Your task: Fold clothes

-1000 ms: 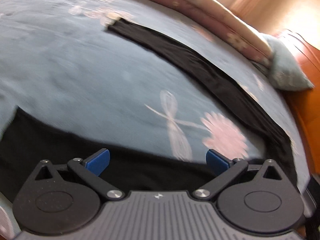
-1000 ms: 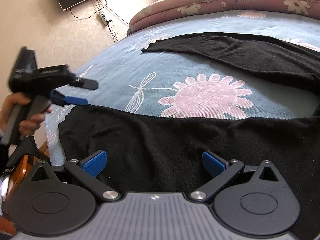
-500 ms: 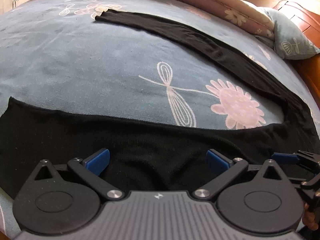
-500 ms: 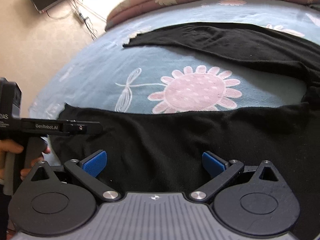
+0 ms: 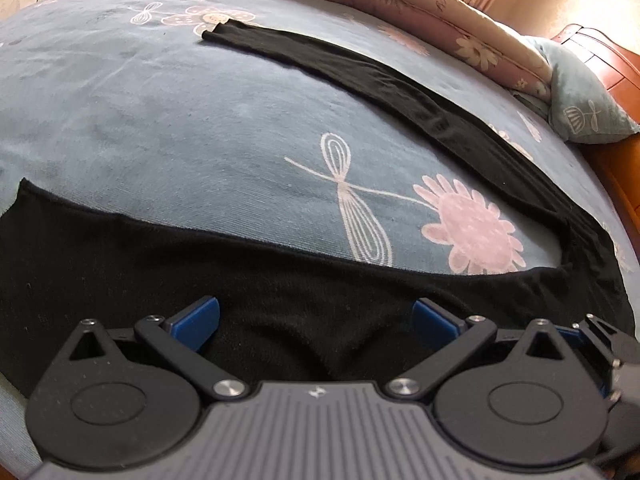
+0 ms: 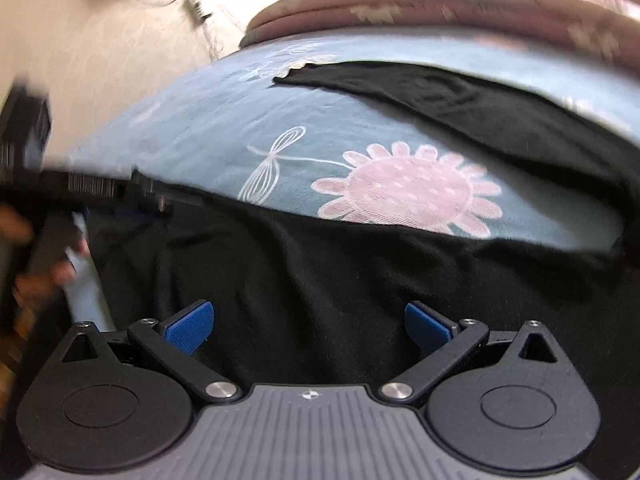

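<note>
The black garment [image 5: 280, 280], which looks like a pair of leggings or thin trousers, is lying spread on the blue flowered bedspread [image 5: 160, 120], its two legs splayed apart and meeting at the right. The near leg is running crosswise directly under both tools; the far leg [image 5: 400, 80] is stretching away to the upper left, its cuff end well apart from either tool.

The left gripper [image 5: 316, 316] is hovering over the near leg towards its cuff end, blue pads spread wide and clamping nothing. The fabric's long axis is lying across the gap between the pads, not along it, so a pinch here would be gathering cloth sideways.

The right gripper [image 6: 310, 320] is likewise standing released over the same leg, nearer the seat where the two legs join, with bare black cloth between its pads. In its view the left tool and the person's hand [image 6: 36, 264] are showing blurred at the left edge, by the cuff.

Judging from this, the coming move is turning on the near leg: both tools are sitting directly on it, one towards each end, while the far leg is lying beyond the pink flower [image 6: 408, 188], roughly parallel. Carrying the near leg over onto the far one is looking like the likely fold.
</note>
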Available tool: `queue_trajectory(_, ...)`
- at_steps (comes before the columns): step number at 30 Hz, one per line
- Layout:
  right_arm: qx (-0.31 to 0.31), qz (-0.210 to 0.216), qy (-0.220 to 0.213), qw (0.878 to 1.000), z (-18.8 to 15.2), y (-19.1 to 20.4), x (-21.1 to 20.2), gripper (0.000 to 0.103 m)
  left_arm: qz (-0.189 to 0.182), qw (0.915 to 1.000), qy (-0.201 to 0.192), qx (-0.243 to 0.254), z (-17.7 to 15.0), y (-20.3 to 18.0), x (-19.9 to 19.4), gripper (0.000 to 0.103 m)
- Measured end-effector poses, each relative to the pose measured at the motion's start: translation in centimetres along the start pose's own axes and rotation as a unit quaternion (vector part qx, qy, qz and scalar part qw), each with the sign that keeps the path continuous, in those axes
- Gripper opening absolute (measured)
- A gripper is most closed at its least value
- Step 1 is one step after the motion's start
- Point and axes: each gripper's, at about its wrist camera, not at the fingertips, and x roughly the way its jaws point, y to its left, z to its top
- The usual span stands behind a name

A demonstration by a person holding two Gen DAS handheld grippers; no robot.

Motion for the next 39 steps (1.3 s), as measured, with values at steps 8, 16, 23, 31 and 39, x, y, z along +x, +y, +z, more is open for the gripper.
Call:
queue_trajectory(8, -0.015, -0.027, -0.021, 0.999, 0.6, 1.6, -1.0, 0.103, 0.032, 0.9995, 0.000, 0.008, 0.0, -1.2, -0.3, 0.102)
queue_trajectory(16, 0.038, -0.092, -0.169, 0.981, 2.3, -3.6, -8.8, 0.103, 0.025, 0.9958, -0.060, 0.064, -1.7, -7.4, -2.2, 0.102)
queue_trajectory(23, 0.147, -0.128, -0.196, 0.961, 1.2, -10.5, -12.7, 0.103, -0.027, 0.9902, -0.065, 0.121, -3.6, -14.2, -1.9, 0.102)
queue_trajectory(31, 0.241, -0.167, -0.223, 0.930, -1.8, -17.6, -17.0, 0.103, -0.065, 0.9757, -0.046, 0.204, -5.8, -20.4, -0.1, 0.102)
queue_trajectory(39, 0.363, -0.150, -0.237, 0.889, -3.9, -22.6, -17.9, 0.103, -0.082, 0.9631, -0.023, 0.255, -7.6, -22.0, 3.1, 0.102)
